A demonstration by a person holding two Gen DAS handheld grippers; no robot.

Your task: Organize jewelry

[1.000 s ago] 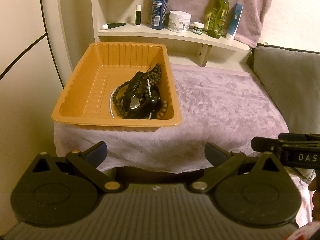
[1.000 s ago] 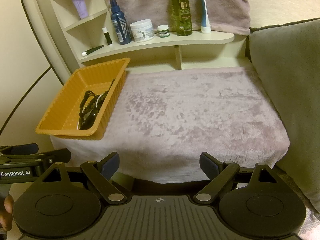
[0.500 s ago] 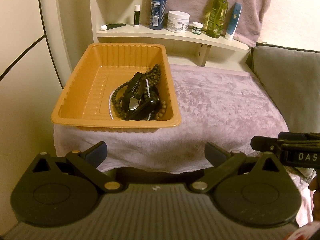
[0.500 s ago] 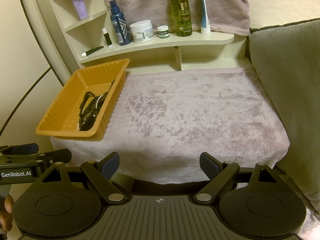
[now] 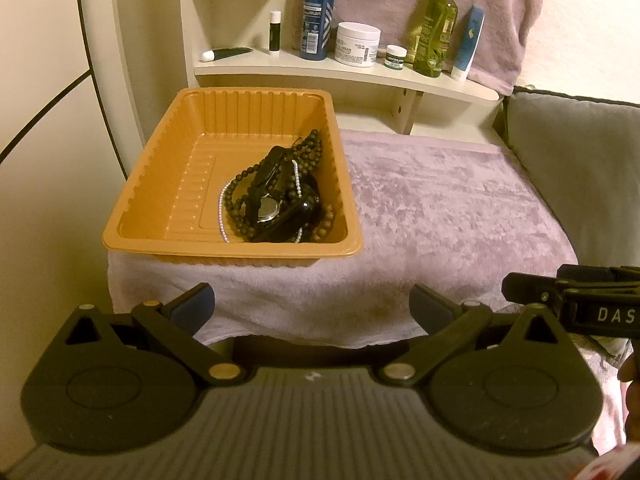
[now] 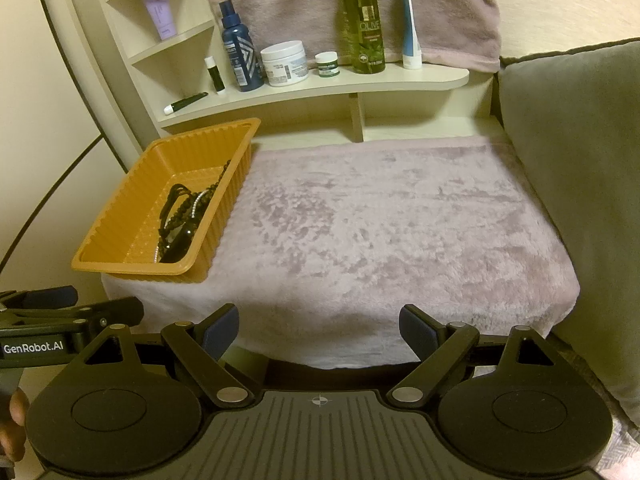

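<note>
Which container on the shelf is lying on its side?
The dark tube with a white cap, at the shelf's left end beside the small lip-balm stick. Every other bottle, jar and tube there stands upright.

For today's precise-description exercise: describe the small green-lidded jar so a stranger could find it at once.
Start at the long cream shelf above the towel-covered surface. The small jar stands between the wide white tub and the tall green olive bottle. It is the shortest container there, with a dark green band.

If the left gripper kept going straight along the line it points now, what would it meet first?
Most likely the towel-covered front edge of the table, just below the orange tray holding the jewelry. The left gripper has open, empty jaws; depth is uncertain.
</note>
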